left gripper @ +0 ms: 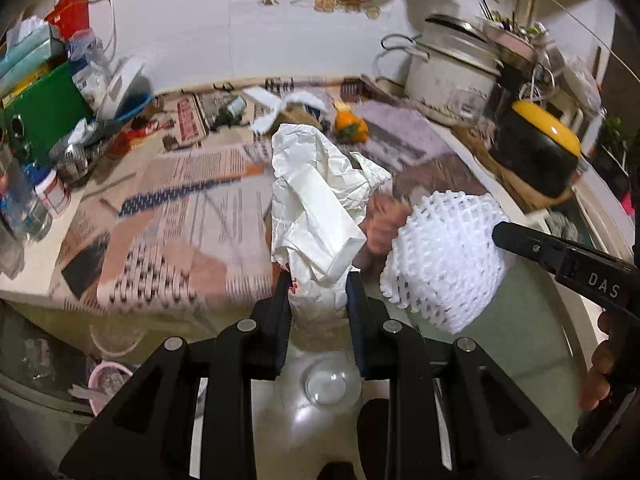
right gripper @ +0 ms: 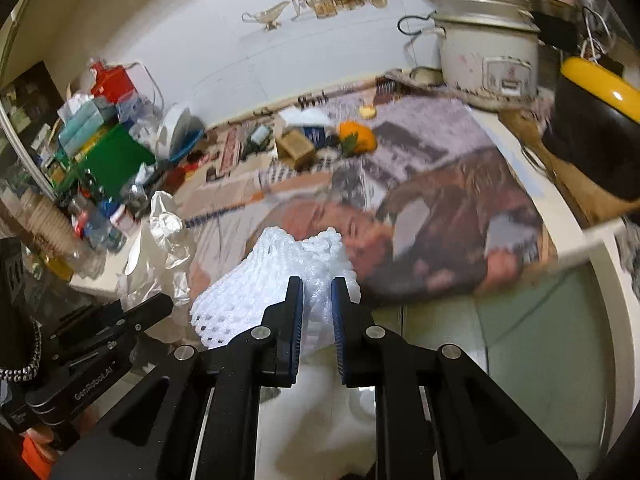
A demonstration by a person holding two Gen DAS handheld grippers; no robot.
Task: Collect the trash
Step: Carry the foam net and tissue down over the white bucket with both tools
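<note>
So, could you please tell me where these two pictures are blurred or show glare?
Left wrist view: the newspaper is smeared while the held white paper bag stays sharp, with glare on the floor below. Right wrist view: newspaper smeared, foam net crisp.

Two tongs: left tongs (left gripper: 319,280), right tongs (right gripper: 318,286); one crumpled white paper bag (left gripper: 316,200); one white foam net (right gripper: 272,280); one orange fruit (right gripper: 357,136); one white rice cooker (right gripper: 488,48); one yellow-lidded black pot (left gripper: 540,148); one green box (left gripper: 44,116).

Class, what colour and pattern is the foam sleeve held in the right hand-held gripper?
White, with an open net-like mesh foam sleeve; clearest in the left wrist view.
</note>
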